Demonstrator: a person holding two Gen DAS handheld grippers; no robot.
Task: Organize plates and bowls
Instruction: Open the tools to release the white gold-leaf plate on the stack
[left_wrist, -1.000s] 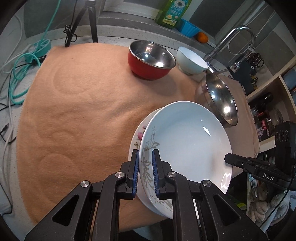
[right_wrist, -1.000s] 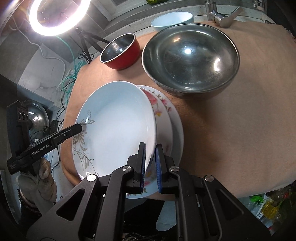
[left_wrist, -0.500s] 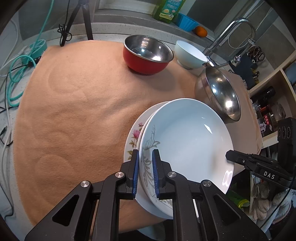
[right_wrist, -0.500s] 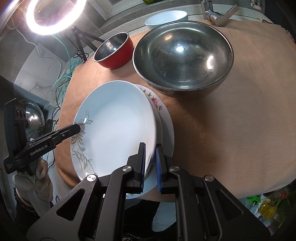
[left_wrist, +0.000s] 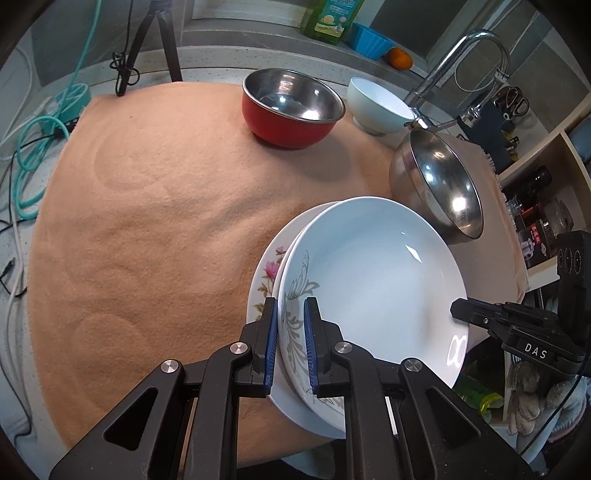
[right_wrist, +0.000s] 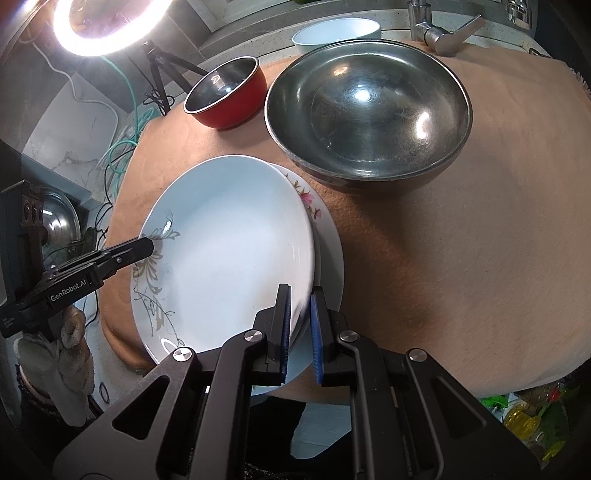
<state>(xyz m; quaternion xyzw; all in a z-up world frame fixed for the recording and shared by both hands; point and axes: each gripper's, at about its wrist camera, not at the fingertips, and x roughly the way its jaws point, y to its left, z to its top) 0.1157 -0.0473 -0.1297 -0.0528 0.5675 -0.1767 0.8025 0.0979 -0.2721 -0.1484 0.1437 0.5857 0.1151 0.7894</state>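
Note:
A white plate with a grey leaf pattern (left_wrist: 369, 266) is held by its rim on both sides, right over a pink-flowered plate (left_wrist: 267, 269) that lies on the tan cloth. My left gripper (left_wrist: 290, 325) is shut on the leaf plate's near rim. My right gripper (right_wrist: 299, 312) is shut on the opposite rim of the leaf plate (right_wrist: 229, 243); the flowered plate (right_wrist: 325, 236) shows under it. A large steel bowl (right_wrist: 369, 110), a red bowl (left_wrist: 291, 107) and a pale blue bowl (left_wrist: 380, 105) stand behind.
A tan cloth (left_wrist: 147, 221) covers the counter. A faucet (left_wrist: 461, 62) and a shelf with bottles (left_wrist: 535, 206) are at the right. A tripod (left_wrist: 155, 40), cables (left_wrist: 33, 147) and a ring light (right_wrist: 107, 26) are at the left. The cloth's front edge is close below the plates.
The leaf plate has come down and moved over the flowered plate, covering more of it. Both grippers kept hold of it.

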